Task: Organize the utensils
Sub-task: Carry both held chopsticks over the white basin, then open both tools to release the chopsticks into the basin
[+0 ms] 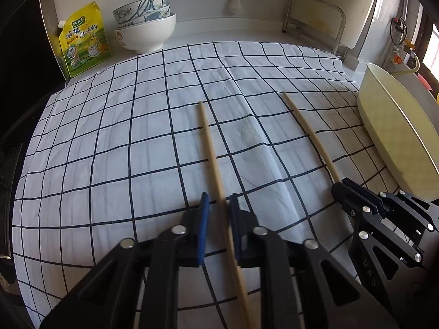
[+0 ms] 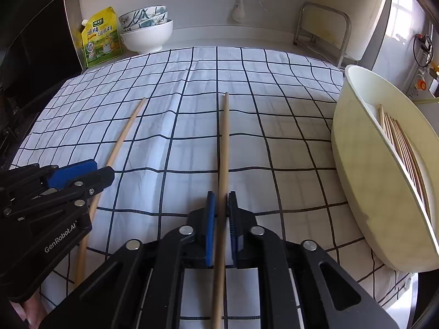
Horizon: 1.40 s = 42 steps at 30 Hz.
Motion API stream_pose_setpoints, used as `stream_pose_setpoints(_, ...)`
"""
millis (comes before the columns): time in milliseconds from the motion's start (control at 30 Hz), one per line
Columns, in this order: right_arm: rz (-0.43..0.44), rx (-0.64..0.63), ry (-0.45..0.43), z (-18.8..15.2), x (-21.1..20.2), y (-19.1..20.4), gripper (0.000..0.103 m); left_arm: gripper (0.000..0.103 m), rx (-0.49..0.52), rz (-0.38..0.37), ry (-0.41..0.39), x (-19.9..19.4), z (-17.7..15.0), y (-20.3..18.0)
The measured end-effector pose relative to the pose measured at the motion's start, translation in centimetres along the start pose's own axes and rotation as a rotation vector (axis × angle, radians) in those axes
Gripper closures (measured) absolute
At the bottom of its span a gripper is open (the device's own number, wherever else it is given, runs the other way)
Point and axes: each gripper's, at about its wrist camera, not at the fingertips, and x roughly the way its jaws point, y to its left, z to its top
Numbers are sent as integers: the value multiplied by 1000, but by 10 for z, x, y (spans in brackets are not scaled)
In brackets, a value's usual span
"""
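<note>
Two grippers each clamp one wooden chopstick above a checked cloth.

The left gripper [image 1: 218,205] has its jaws closed on the left chopstick [image 1: 208,142]; the right gripper [image 2: 221,205] has its jaws closed on the right chopstick [image 2: 225,142]. Both sticks point away over the checked cloth [image 2: 192,87] on the desk. Right of the cloth, a cream tray [image 2: 356,150] holds more chopsticks [image 2: 403,148]; bowls [image 2: 148,27] stand behind the cloth.

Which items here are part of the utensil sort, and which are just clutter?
In play:
- left gripper, shut on left chopstick
- right gripper, shut on right chopstick
- cream bin holding more chopsticks

Lying about:
- stacked bowls
- yellow seasoning pouch
- metal rack
- checked cloth
</note>
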Motion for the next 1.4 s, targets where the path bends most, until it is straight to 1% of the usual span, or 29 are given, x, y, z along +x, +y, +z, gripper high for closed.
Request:
stream_pose_setpoints(233, 71, 64, 7, 2, -4, -10, 97, 95, -28, -61, 41, 0, 2, 8)
stream_pose_setpoints(333, 95, 83, -17, 4, -15, -11, 97, 95, -40, -80, 41, -7, 4, 12)
stream_pose_setpoints(467, 125, 95, -71, 10, -40, -14, 97, 95, -42, -96, 7, -24, 15, 10)
stream_pose_setpoints(600, 132, 122, -140, 17, -70, -31, 97, 95, -9, -137, -48, -47, 36, -7)
stream_pose_setpoints(700, 103, 167, -189, 22, -92, -57, 97, 95, 34, -194, -83, -59, 56, -33)
stream_pose_setpoints(767, 67, 205, -211, 24, -103, -80, 97, 95, 65, -240, -93, -63, 69, -55)
stream_pose_setpoints(833, 19, 250, -222, 24, -111, -107, 97, 95, 89, -295, -92, -62, 83, -80)
stream_pose_setpoints(967, -66, 350, -223, 21, -117, -162, 97, 95, 164, -359, -119, -65, 107, -130)
stream_pose_setpoints(1033, -102, 387, -227, 17, -119, -185, 96, 95, 192, -405, -128, -67, 120, -152)
stream_pose_setpoints(1200, -132, 456, -218, 12, -113, -226, 96, 95, 283, -432, -135, -60, 142, -208)
stream_pose_setpoints(1333, -127, 485, -199, 5, -103, -241, 96, 98, 329, -431, -112, -44, 151, -245)
stream_pose_setpoints(1400, -121, 494, -189, 4, -98, -245, 97, 98, 343, -428, -96, -36, 150, -257)
